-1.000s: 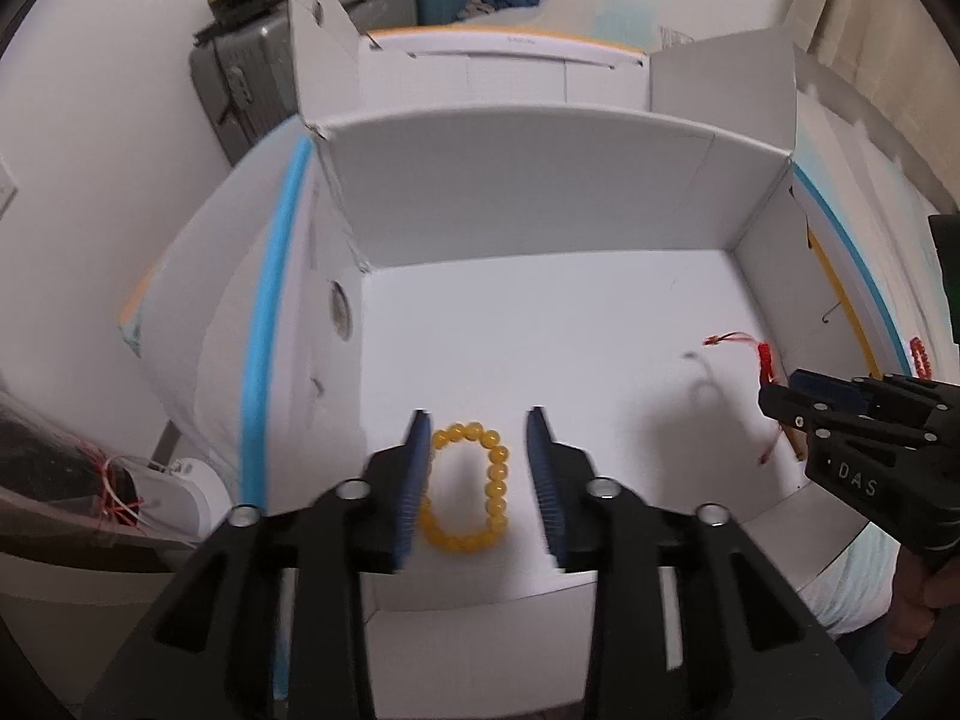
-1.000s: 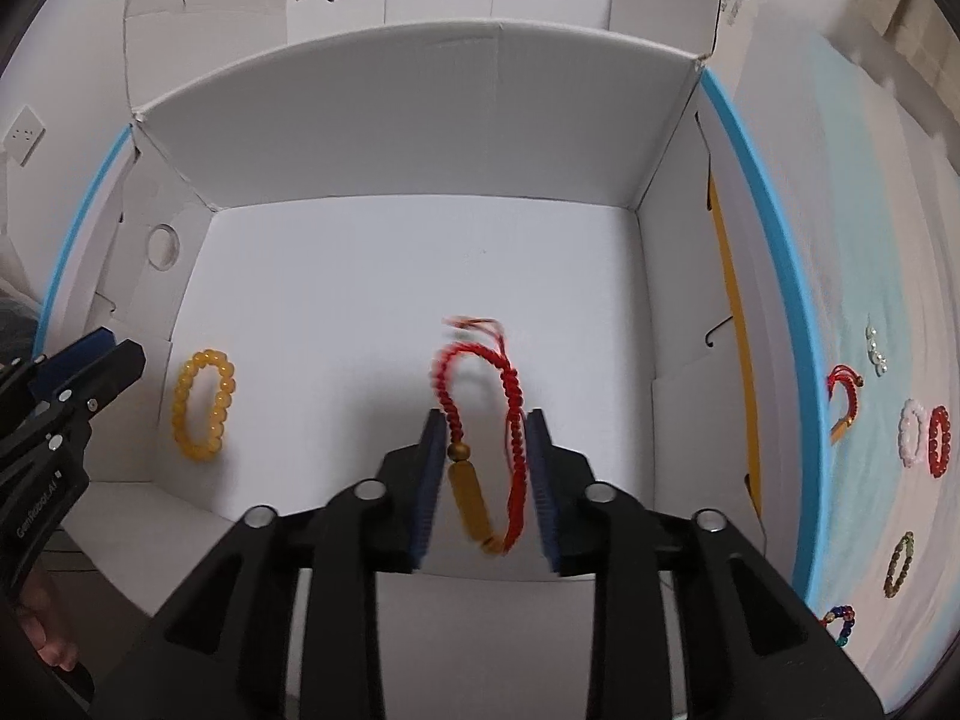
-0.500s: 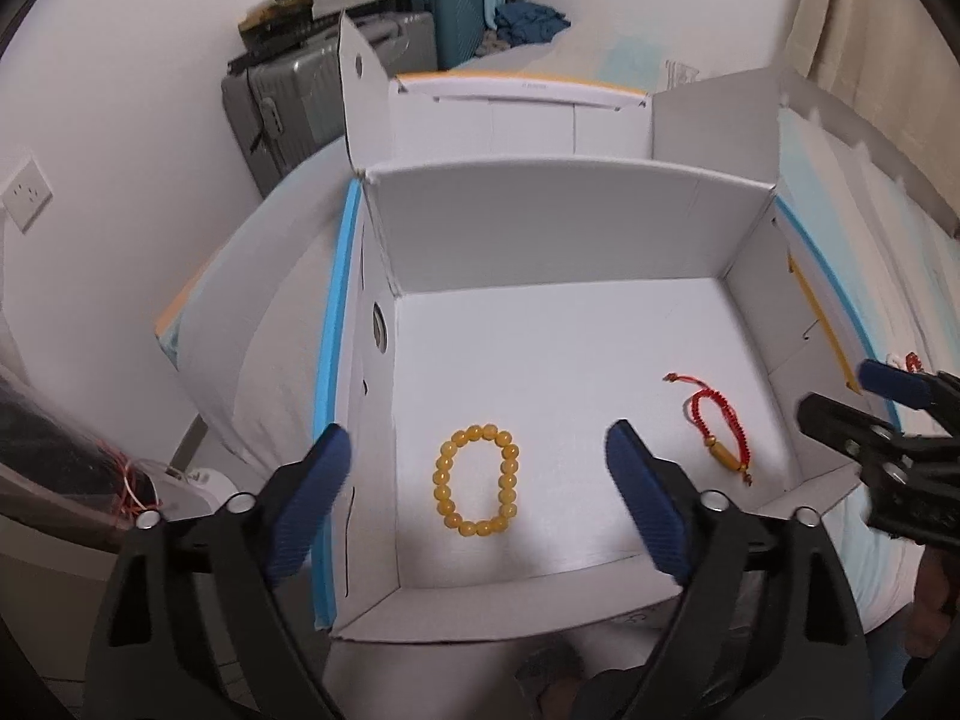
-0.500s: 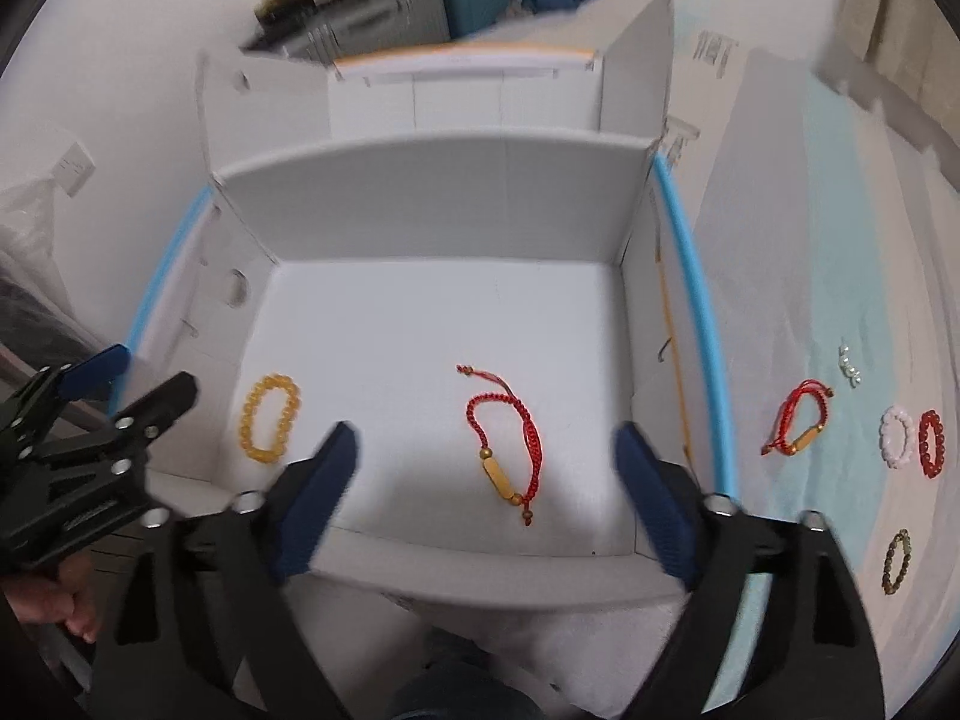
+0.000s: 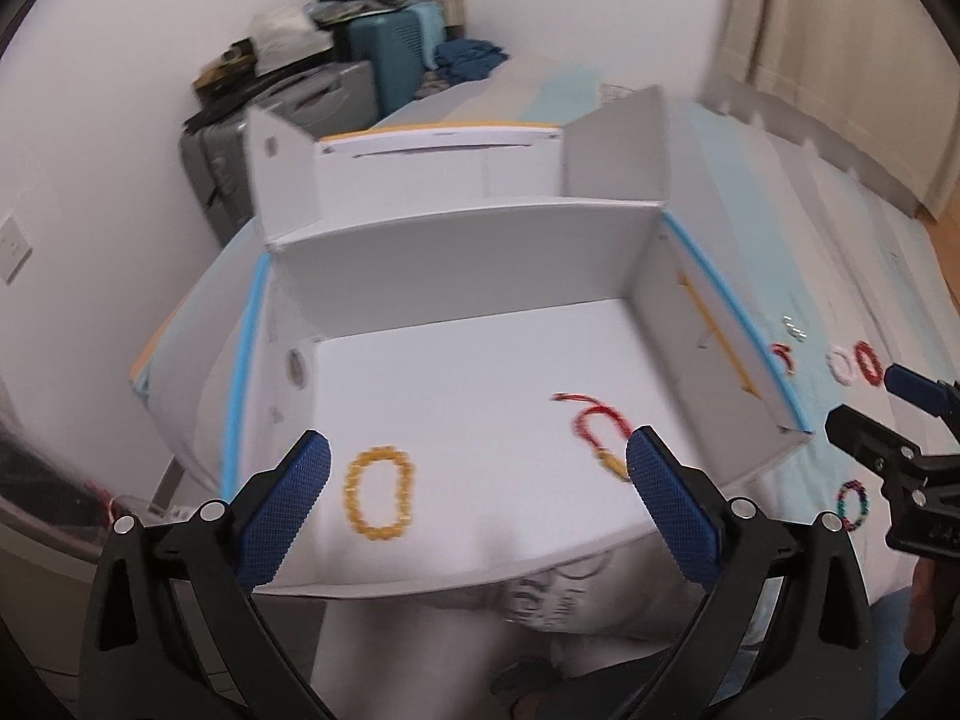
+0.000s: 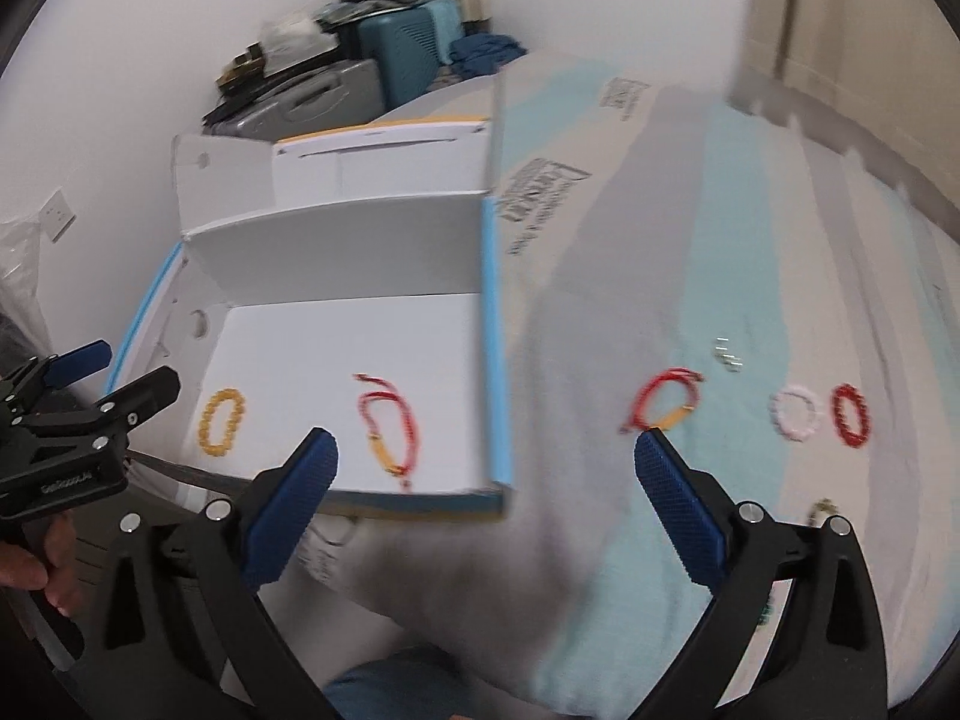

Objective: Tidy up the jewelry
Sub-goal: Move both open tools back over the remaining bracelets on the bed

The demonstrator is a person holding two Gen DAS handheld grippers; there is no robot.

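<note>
both tongs spread, empty; left gripper [image 5: 477, 495] above white box [image 5: 468, 252], yellow bracelet [image 5: 379, 493] inside; right gripper [image 6: 486, 495] apparently beside box.

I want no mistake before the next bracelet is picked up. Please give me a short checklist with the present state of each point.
1. Left hand-held gripper open and holding nothing: ok.
2. Right hand-held gripper open and holding nothing: ok.
3. Yellow bracelet lies flat inside the box: ok.
4. Red cord bracelet lies inside the box, apart from the yellow one: ok.
5. Next pieces in view on the bedsheet: second red cord bracelet, pink bracelet, dark red bracelet: ok.
6. Picture sharp enough to aim: not ok, the right wrist view is blurred.
</note>
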